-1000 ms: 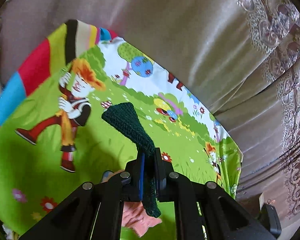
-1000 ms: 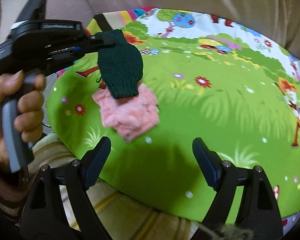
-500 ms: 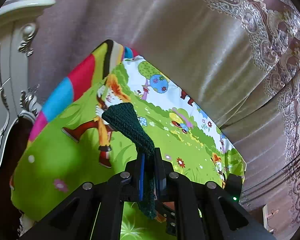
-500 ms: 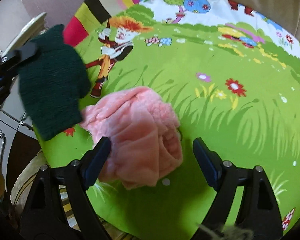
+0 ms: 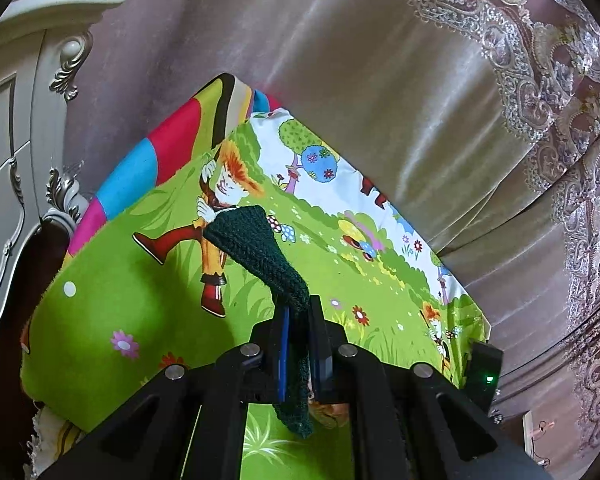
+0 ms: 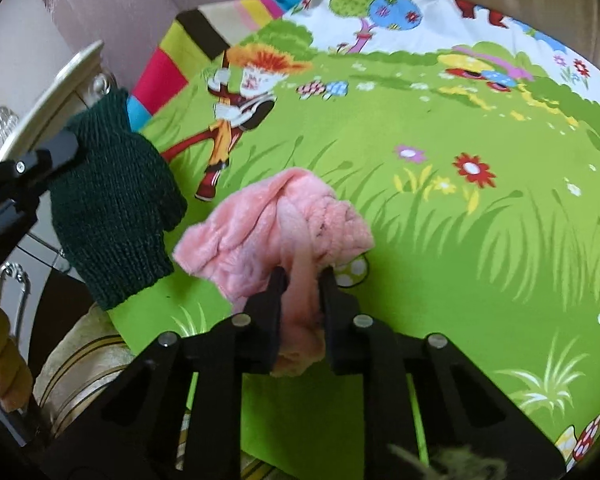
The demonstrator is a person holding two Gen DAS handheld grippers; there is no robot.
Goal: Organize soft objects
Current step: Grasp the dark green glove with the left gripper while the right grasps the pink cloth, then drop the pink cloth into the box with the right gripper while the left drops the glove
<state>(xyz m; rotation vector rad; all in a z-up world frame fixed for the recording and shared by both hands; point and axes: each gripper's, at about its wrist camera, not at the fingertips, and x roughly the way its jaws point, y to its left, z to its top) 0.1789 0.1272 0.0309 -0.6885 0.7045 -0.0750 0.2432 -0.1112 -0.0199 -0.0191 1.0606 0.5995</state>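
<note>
Left gripper point(image 5: 298, 312) clamps green knit mitten point(image 5: 256, 248) aloft at 9 o'clock, clearing the right gripper point(image 6: 302, 276), which pinches pink fleece point(image 6: 268, 228).

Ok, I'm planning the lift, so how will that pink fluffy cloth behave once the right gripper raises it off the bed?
Probably floppy: the pink cloth lies crumpled in soft folds, so loose parts should droop below the right gripper. Likely light for its size, being thin plush. The fleecy pile looks grippy, and the jaws pinch a thick bunch, so slipping seems unlikely.
</note>
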